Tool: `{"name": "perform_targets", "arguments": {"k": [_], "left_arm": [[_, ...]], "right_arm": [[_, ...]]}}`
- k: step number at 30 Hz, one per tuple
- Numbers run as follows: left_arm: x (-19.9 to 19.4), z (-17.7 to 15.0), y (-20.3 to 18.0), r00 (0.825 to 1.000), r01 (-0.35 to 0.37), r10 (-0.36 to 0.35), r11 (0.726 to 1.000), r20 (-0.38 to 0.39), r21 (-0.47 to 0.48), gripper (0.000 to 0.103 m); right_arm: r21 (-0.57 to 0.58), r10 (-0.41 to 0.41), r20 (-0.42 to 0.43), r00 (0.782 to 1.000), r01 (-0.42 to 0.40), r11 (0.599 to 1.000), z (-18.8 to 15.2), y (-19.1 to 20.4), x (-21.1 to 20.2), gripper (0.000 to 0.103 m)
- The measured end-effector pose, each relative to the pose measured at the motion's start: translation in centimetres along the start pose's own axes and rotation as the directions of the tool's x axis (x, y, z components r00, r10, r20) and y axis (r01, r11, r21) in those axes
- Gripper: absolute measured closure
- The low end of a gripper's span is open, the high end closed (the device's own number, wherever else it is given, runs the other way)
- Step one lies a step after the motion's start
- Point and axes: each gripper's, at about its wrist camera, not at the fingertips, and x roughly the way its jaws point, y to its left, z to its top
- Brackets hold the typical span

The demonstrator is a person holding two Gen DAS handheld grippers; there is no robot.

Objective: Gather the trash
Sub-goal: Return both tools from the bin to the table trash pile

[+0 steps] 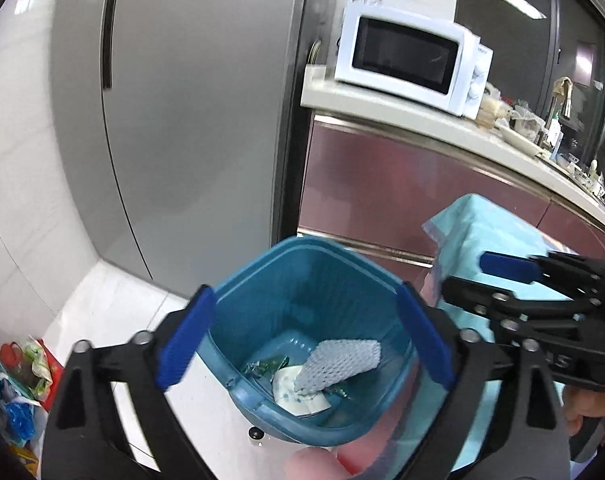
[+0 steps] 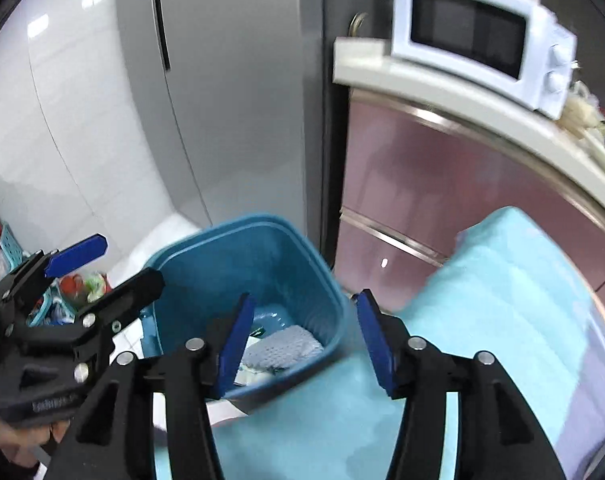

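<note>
A blue trash bin (image 1: 302, 246) stands on the white floor below both grippers. Inside it lie a grey foam net (image 1: 342, 364), a white wrapper (image 1: 298, 398) and a green wrapper (image 1: 264, 368). My left gripper (image 1: 304, 290) hangs wide open over the bin's mouth with nothing between its blue pads. To its right, my right gripper (image 1: 486, 276) reaches in from the side. In the right wrist view the right gripper (image 2: 305, 298) is open and holds nothing above the bin (image 2: 238, 222). The foam net (image 2: 282, 346) shows between its fingers, and the left gripper (image 2: 114, 266) is at the left.
A light-blue cloth (image 2: 482, 300) covers a surface right of the bin. Behind stand a grey fridge (image 1: 190, 120), a pink cabinet (image 1: 382, 184) and a counter with a white microwave (image 1: 410, 56). Coloured bags (image 1: 18, 380) lie on the floor at the left.
</note>
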Motion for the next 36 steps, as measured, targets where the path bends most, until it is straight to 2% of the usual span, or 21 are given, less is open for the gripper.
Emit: {"name": "perform_targets", "arguments": {"k": [1,5,7,9,11,15,19,22,25,30,33,34,36], "left_arm": [[-0.6,0.0,-0.3,1.000,-0.006,0.006,1.000,0.011,0.005,0.006],[-2.7,0.4,-2.8,0.999,-0.031,0.028,0.998,0.039,0.060,0.006],[-3.5,0.3,-3.6,0.999,-0.031,0.028,0.997,0.046,0.075,0.006],[-4.5,0.1,-4.6,0.998,-0.032,0.027,0.996,0.055,0.086,0.006],[-5.4,-0.1,-5.5,0.998,-0.027,0.021,0.995,0.058,0.093,0.006],[-7.3,-0.8,-7.5,0.998,-0.015,0.008,0.994,0.062,0.110,0.006],[-10.0,-1.9,-9.6,0.995,0.048,-0.058,0.991,0.085,0.123,0.006],[-12.8,-3.2,-11.3,0.985,0.113,-0.129,0.984,0.118,0.136,0.006],[-15.7,-5.1,-13.2,0.962,0.202,-0.225,0.968,0.157,0.149,0.006],[-18.9,-8.2,-15.8,0.928,0.298,-0.325,0.941,0.181,0.161,0.006],[-20.5,-10.2,-17.5,0.914,0.301,-0.340,0.934,0.221,0.191,0.006],[-21.2,-10.9,-18.4,0.904,0.314,-0.360,0.925,0.231,0.213,0.006],[-21.7,-11.6,-19.4,0.898,0.321,-0.373,0.918,0.234,0.231,0.006]], "right_arm": [[0.008,-0.001,0.019,1.000,0.001,1.000,-0.2,-0.4,-0.8,0.042],[0.033,-0.019,0.108,0.994,0.016,0.999,-1.8,-1.8,-4.9,0.032],[0.040,-0.060,0.151,0.987,0.054,0.998,-2.8,-2.6,-6.9,0.025],[0.056,-0.089,0.191,0.978,0.080,0.995,-3.8,-3.3,-8.9,0.024],[0.075,-0.110,0.219,0.970,0.095,0.993,-4.9,-4.3,-10.5,0.016],[0.134,-0.150,0.276,0.949,0.117,0.984,-7.8,-6.2,-14.1,0.008],[0.184,-0.198,0.322,0.926,0.144,0.972,-10.9,-7.6,-17.4,0.007],[0.229,-0.243,0.345,0.906,0.170,0.958,-13.7,-8.6,-19.8,0.007],[0.287,-0.290,0.363,0.886,0.189,0.939,-16.6,-9.5,-22.0,0.007],[0.347,-0.375,0.384,0.844,0.245,0.906,-20.6,-10.4,-25.2,0.007],[0.381,-0.428,0.382,0.819,0.282,0.881,-22.7,-10.9,-26.7,0.007],[0.398,-0.453,0.377,0.808,0.300,0.867,-23.6,-11.2,-27.4,0.007],[0.430,-0.491,0.372,0.788,0.322,0.843,-25.0,-11.7,-28.5,0.007]]}}
